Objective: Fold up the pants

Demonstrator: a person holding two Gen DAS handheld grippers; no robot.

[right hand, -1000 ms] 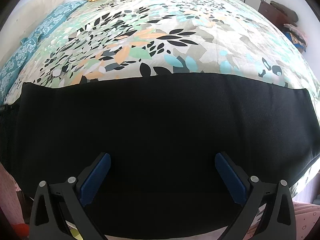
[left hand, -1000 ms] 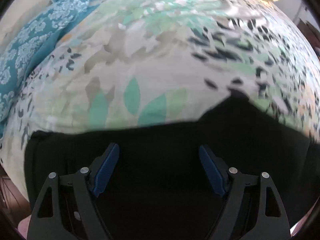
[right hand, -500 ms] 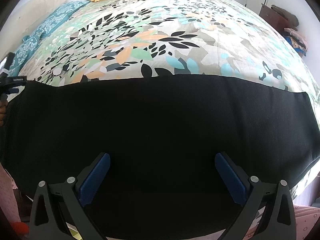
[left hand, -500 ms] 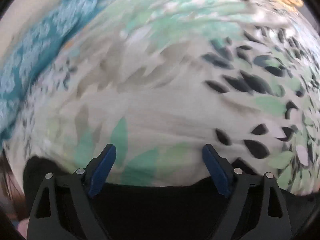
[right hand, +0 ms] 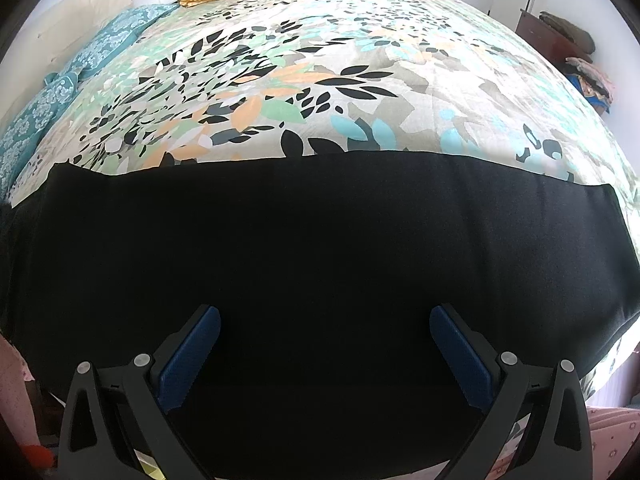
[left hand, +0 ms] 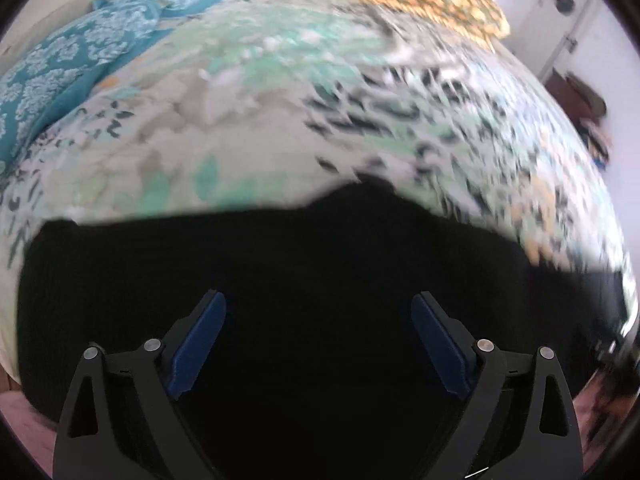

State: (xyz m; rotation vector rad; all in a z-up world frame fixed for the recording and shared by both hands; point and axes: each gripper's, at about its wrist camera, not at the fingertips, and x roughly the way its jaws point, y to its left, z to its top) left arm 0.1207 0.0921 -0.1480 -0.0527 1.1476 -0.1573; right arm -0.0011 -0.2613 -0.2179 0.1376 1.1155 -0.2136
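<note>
Both grippers hover with nothing held: left gripper (left hand: 318, 344) opening wide, right gripper (right hand: 325, 354) spread above the black pants (right hand: 320, 248). Best pinch matching edges evenly before folding across the bedspread (right hand: 360, 80).

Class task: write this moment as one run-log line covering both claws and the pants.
left claw: jaws opening, nothing gripped, above black pants | right claw: open, above pants | pants: flat on floral bedspread | fold: no claw gripping
</note>
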